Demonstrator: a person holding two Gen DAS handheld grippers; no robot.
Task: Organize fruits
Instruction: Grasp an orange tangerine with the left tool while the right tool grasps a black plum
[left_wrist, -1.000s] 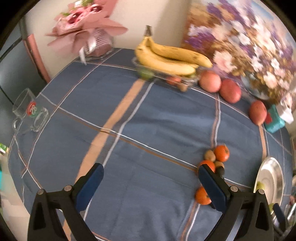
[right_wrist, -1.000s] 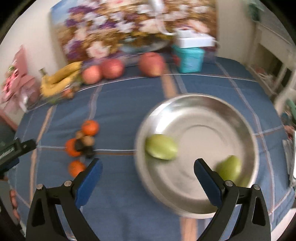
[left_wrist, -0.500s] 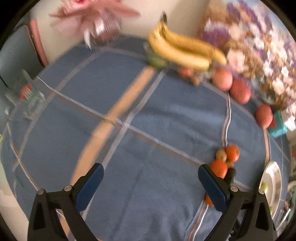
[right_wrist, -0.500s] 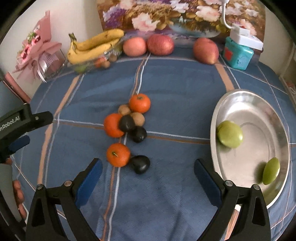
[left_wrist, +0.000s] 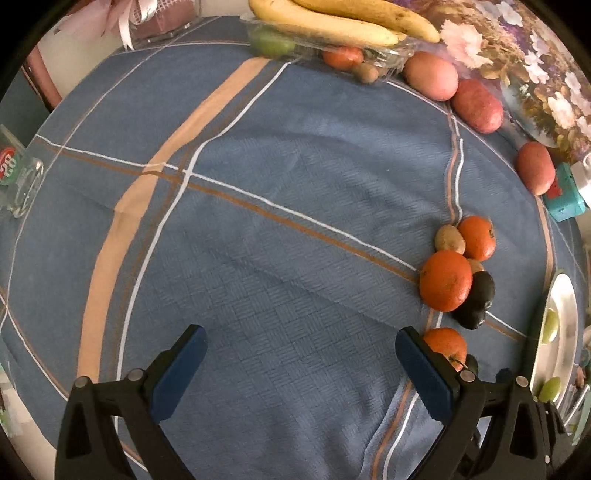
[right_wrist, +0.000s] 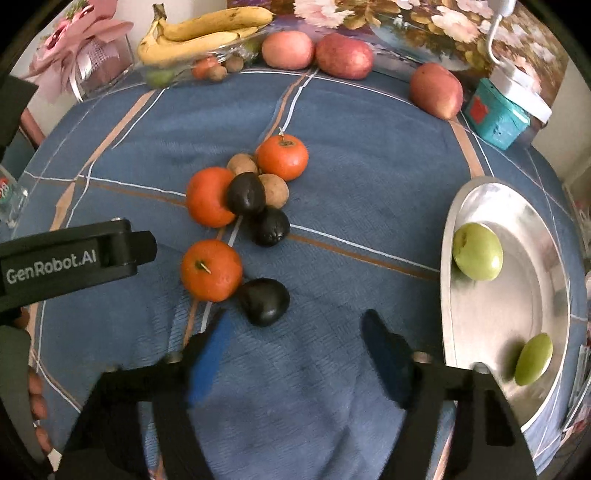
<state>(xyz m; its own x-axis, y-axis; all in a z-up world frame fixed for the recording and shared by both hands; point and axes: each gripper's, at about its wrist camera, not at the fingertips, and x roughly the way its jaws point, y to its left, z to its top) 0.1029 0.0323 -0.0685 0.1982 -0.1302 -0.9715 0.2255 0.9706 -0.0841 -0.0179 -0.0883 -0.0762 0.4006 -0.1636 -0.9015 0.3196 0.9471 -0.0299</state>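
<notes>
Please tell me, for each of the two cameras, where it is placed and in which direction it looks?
Left wrist: sits on the left claw, looking steeply down at the blue tablecloth; its own open fingers show.
Right wrist: sits on the right claw, looking down at the fruit pile; its closing, empty fingers, the left claw's body and a hand show.
Shared: the near orange, bananas, metal bowl.

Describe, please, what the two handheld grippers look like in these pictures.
Both are black plastic frames with silver pivot screws and blue finger pads. The left gripper carries white "GenRobot.AI" lettering on its body, seen from the right wrist. The right gripper looks blurred.
</notes>
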